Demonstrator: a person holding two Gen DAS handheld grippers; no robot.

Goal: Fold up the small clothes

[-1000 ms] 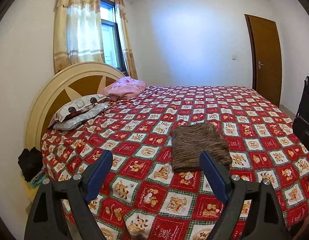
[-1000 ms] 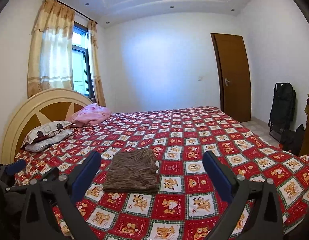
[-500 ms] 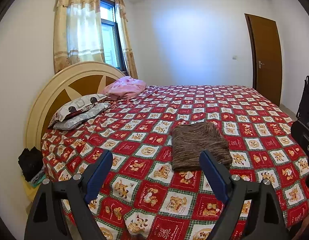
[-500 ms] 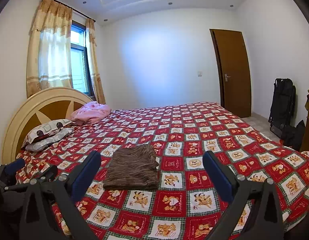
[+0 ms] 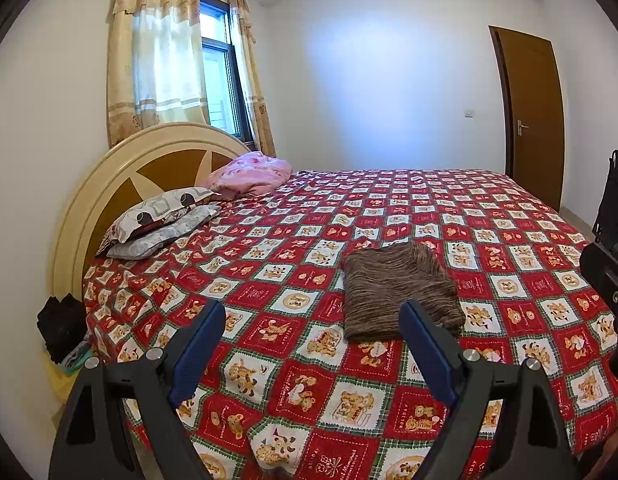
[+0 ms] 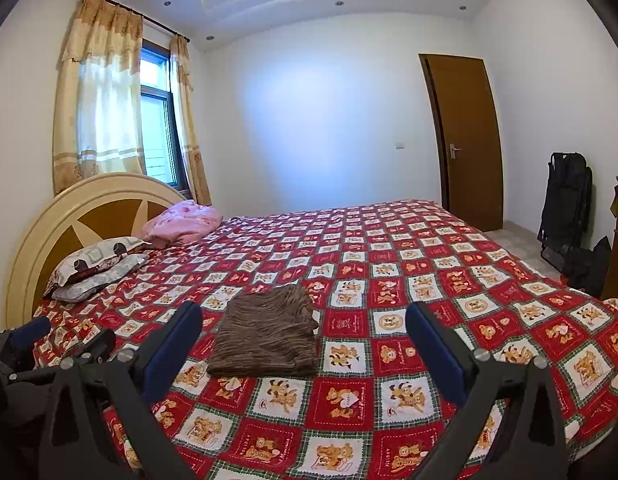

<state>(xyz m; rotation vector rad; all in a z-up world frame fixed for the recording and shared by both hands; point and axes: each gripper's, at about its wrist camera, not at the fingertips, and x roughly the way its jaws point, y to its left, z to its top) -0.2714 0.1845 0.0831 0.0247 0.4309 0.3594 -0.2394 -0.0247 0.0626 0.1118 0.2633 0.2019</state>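
a brown striped garment (image 5: 401, 290) lies folded into a flat rectangle on the red-and-white patchwork bedspread (image 5: 309, 396), toward the near side of the bed and well apart from the pillows. the left gripper (image 5: 311, 346) hangs above the near edge of the bed with its blue-padded fingers (image 5: 197, 352) spread wide, nothing between them; the folded garment sits just ahead of its right-hand finger, not touched. the right gripper (image 6: 307, 346) is likewise spread wide and empty, with the same garment (image 6: 269, 334) lying ahead of it between the lines of its two fingers, apart from both. at the head of the bed two pillows (image 5: 161, 222) are stacked against the cream and brown headboard (image 5: 109, 184), and a bundled pink blanket (image 5: 251, 174) rests just beside them. no box or basket shows plainly; a dark bag (image 5: 61, 326) sits on the floor beside the headboard, and what it holds cannot be told. a brown door (image 6: 465, 140) stands shut in the far wall, with a black folded frame (image 6: 567, 200) leaning near it.
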